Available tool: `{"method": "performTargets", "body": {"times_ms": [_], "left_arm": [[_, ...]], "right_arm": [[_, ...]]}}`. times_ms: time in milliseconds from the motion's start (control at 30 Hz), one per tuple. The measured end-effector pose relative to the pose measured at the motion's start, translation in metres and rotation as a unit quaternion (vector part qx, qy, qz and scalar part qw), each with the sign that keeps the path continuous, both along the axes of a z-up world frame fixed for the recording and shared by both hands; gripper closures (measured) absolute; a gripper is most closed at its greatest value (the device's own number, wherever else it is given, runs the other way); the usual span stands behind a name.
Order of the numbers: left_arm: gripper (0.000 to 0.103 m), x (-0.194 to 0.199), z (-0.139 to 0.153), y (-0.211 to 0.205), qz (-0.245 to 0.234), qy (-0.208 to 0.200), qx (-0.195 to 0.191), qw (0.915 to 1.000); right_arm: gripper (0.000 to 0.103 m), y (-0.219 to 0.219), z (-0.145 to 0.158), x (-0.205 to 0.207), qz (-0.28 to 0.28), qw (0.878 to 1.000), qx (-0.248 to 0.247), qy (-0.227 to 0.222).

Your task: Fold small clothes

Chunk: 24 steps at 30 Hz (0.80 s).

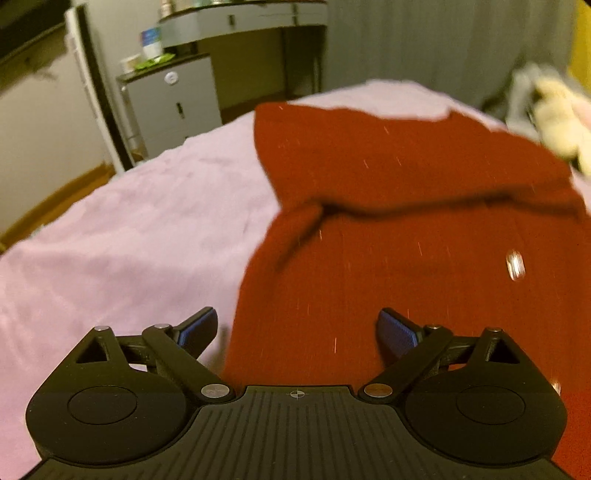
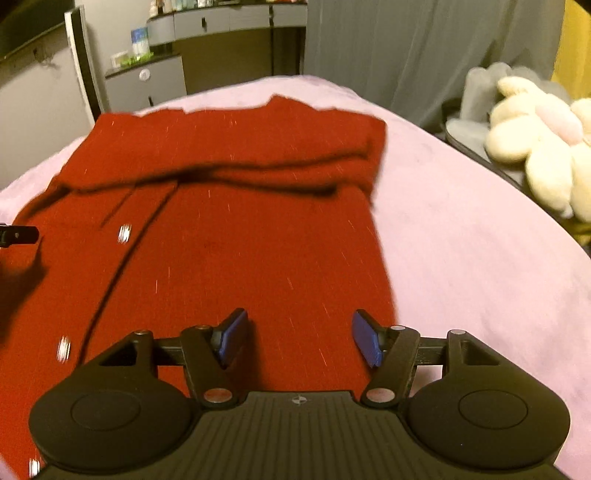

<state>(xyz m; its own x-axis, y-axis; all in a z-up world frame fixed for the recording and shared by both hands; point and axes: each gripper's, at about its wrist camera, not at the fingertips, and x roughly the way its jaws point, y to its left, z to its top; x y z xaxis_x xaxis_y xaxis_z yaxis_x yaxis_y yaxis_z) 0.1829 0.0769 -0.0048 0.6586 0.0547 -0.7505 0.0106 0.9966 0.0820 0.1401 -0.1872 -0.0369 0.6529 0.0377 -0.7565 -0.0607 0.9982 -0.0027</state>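
A dark red knit cardigan [image 1: 388, 221] with shiny buttons [image 2: 124, 233] lies on a pink bed cover [image 1: 129, 229]. Its far part is folded over the body, with a fold line across it [image 2: 240, 177]. My left gripper [image 1: 297, 330] is open and empty over the cardigan's near left edge. My right gripper [image 2: 299, 338] is open and empty over the cardigan's near right part [image 2: 258, 240]. A tip of the left gripper shows at the left edge of the right wrist view [image 2: 18, 234].
A cream plush toy [image 2: 535, 140] lies off the bed's right side on a grey seat. A small grey cabinet [image 1: 173, 107] and a desk [image 1: 251, 22] stand beyond the bed. A grey curtain [image 2: 388, 44] hangs behind. Bare pink cover [image 2: 461, 240] lies right of the cardigan.
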Motion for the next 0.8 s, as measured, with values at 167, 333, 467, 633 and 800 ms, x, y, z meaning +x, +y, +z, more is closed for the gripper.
{"method": "performTargets", "body": {"times_ms": [167, 333, 467, 633, 800], "left_arm": [[0.006, -0.042, 0.001, -0.001, -0.053, 0.053, 0.036, 0.9965], [0.006, -0.07, -0.008, 0.029, -0.036, 0.12, 0.006, 0.9921], [0.008, -0.073, -0.01, 0.062, 0.003, 0.157, -0.084, 0.984], [0.029, -0.072, -0.006, 0.076, 0.008, 0.169, -0.108, 0.9797], [0.071, -0.078, -0.001, 0.085, -0.008, 0.177, -0.128, 0.9758]], "right_arm": [[0.038, -0.017, 0.004, -0.046, -0.001, 0.999, 0.021, 0.033], [0.038, -0.035, 0.001, -0.072, -0.008, 0.997, 0.058, 0.058], [0.038, -0.045, -0.01, -0.077, -0.016, 0.995, 0.064, 0.073], [0.046, -0.06, -0.021, -0.075, -0.024, 0.99, 0.104, 0.093], [0.062, -0.068, -0.022, -0.082, -0.017, 0.99, 0.109, 0.089]]}}
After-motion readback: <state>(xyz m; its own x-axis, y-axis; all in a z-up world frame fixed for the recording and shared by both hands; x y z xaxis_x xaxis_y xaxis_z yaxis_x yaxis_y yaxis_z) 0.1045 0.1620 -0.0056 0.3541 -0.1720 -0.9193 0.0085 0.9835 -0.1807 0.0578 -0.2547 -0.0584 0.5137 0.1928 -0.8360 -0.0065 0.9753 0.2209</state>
